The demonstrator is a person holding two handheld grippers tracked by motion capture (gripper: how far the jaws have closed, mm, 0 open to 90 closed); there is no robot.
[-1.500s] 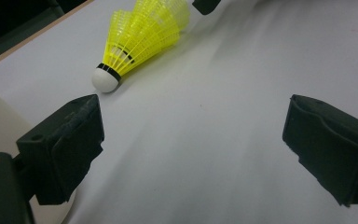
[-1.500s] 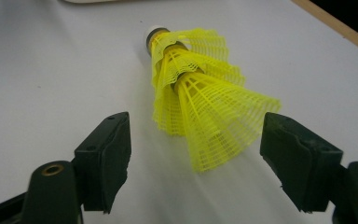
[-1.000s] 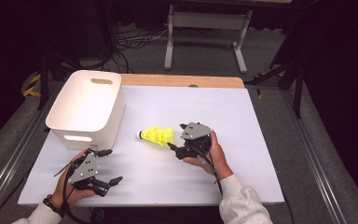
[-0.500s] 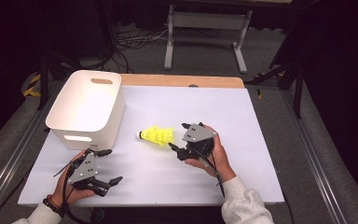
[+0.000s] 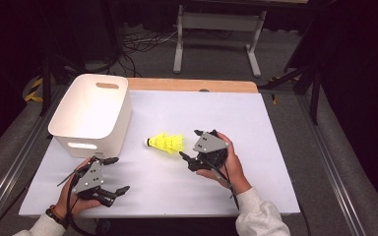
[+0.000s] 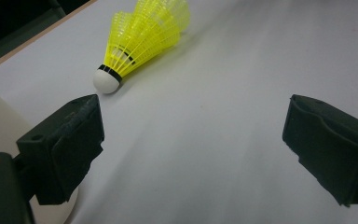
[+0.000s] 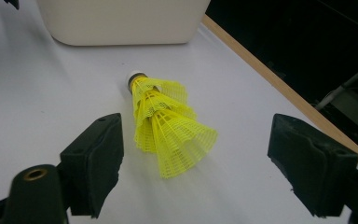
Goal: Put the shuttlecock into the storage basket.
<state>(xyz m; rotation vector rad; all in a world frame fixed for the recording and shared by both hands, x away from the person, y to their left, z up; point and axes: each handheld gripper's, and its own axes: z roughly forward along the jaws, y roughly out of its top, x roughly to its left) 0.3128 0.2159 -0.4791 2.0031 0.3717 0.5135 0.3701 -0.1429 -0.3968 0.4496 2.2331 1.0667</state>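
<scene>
A white rectangular plastic bin (image 5: 89, 115) is set at the desk's (image 5: 275, 147) left edge. The left gripper (image 5: 109, 177) is held agape near the front edge. A yellow plastic shuttlecock (image 5: 166, 142) lies mid-desk, untouched. The right gripper (image 5: 186, 158), just beside it, has its jaws spread, having just been opening.

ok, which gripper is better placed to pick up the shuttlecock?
Right. The right gripper sits just beside the shuttlecock's skirt, jaws open and aimed at it. The left gripper rests farther off, near the white bin.
</scene>
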